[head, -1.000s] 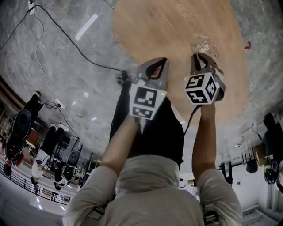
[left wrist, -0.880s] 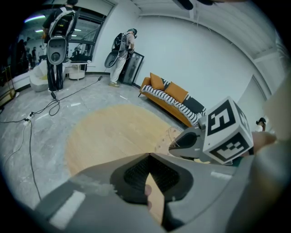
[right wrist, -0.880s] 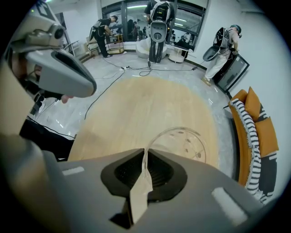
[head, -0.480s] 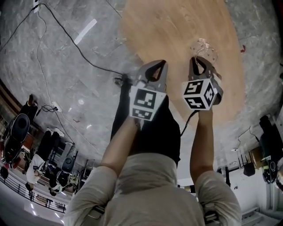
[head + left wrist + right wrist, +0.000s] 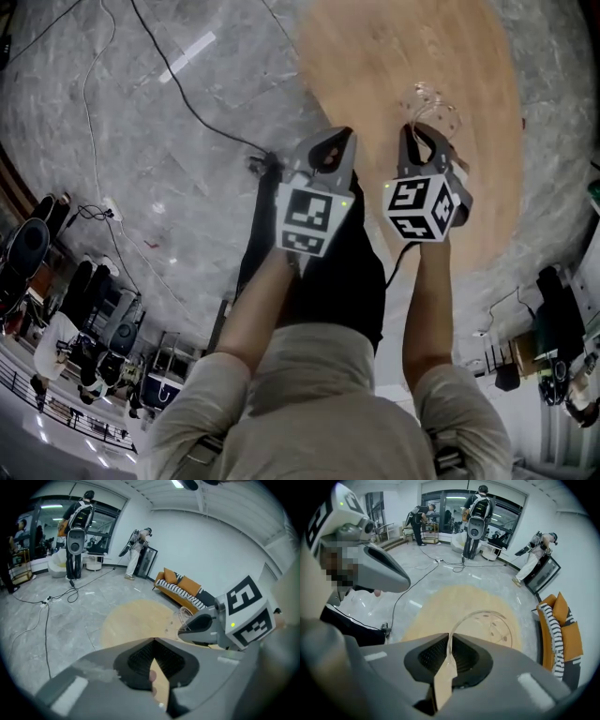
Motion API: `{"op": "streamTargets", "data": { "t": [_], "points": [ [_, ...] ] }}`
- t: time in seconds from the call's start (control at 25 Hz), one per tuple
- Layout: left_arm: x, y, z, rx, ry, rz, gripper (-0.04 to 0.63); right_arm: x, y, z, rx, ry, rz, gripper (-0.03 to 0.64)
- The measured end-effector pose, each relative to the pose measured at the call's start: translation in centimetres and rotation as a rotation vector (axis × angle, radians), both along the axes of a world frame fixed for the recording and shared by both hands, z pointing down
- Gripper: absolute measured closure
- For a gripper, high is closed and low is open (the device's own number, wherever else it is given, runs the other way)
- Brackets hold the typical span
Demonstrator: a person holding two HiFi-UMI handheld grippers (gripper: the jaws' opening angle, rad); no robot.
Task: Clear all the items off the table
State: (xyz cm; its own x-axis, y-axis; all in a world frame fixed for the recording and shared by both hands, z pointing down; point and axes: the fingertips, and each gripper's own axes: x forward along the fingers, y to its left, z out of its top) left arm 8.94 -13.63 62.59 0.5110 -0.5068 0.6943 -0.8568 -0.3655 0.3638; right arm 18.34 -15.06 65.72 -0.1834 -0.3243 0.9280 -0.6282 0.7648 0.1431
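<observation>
A round wooden table [image 5: 403, 56] fills the upper right of the head view, its top bare. My right gripper [image 5: 419, 133] hangs above its near part, shut on the rim of a clear round cup [image 5: 434, 101]. In the right gripper view the thin rim runs up from between the closed jaws [image 5: 449, 641] and the cup [image 5: 497, 626] curves away over the table [image 5: 454, 604]. My left gripper [image 5: 335, 142] is beside it to the left, at the table's edge. Its jaws [image 5: 153, 641] meet at the tips with nothing between them.
Black cables [image 5: 187, 94] trail over the grey marble floor left of the table. An orange sofa [image 5: 183, 588] stands by the far wall. Several people and a speaker on a stand [image 5: 474, 529] are further back in the room.
In the head view the table and floor have slid to the right. Both grippers keep their places side by side, and the right one has held the clear cup throughout.
</observation>
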Motion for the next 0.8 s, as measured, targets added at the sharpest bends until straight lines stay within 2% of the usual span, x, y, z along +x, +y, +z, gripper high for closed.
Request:
{"op": "streamTargets", "data": {
  "t": [0.32, 0.56, 0.8],
  "points": [
    [-5.9, 1.9, -2.2, 0.021, -0.015, -0.097, 0.575, -6.6, 1.2, -3.0, 0.031, -0.026, -0.117, 0.588],
    [-10.1, 3.6, -6.1, 0.048, -0.015, -0.161, 0.575, -11.0, 2.7, -7.1, 0.069, -0.051, -0.153, 0.588],
    [-11.9, 5.4, -10.5, 0.092, 0.0, -0.154, 0.575, -13.4, 4.4, -11.7, 0.125, -0.057, -0.144, 0.588]
  ]
}}
